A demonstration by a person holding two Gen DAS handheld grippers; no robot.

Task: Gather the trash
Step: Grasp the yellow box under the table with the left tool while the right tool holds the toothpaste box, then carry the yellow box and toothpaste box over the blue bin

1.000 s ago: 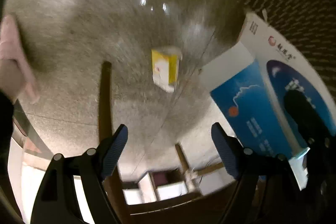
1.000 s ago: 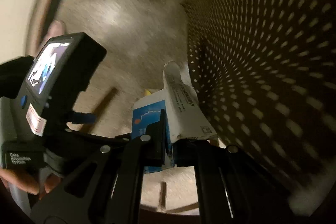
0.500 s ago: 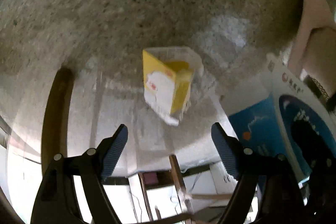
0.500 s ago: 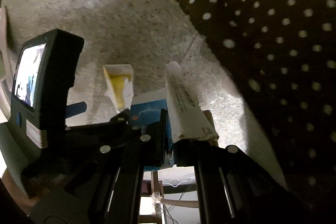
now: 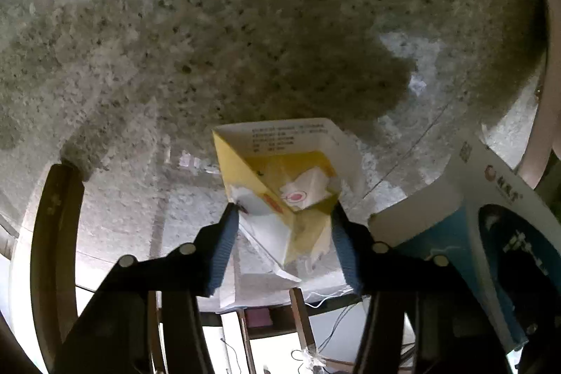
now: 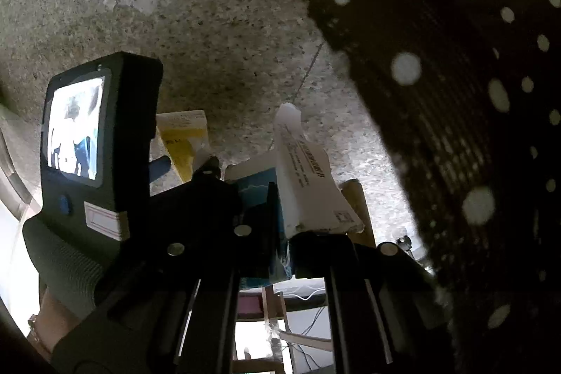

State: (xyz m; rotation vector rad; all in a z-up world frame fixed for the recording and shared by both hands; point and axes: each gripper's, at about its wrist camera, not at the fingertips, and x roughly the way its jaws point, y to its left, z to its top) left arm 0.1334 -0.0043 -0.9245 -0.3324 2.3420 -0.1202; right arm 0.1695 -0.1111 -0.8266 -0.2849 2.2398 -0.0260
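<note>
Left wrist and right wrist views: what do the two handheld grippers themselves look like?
The left gripper has black linkage arms with silver pivot bolts and ribbed blue pads. In the right wrist view its black body carries a small lit screen, a blue button and a white sticker. The right gripper is black, with the same silver bolts.

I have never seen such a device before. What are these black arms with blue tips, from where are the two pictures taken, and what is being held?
These are two handheld grippers, one in each of a person's hands, each carrying a camera that looks along its fingers. In the left camera's picture, the left gripper is closing its blue pads around a yellow and white carton on the speckled stone floor. In the right camera's picture, the right gripper is shut on a blue and white box. The dark perforated wall beside it may be a bin.
</note>
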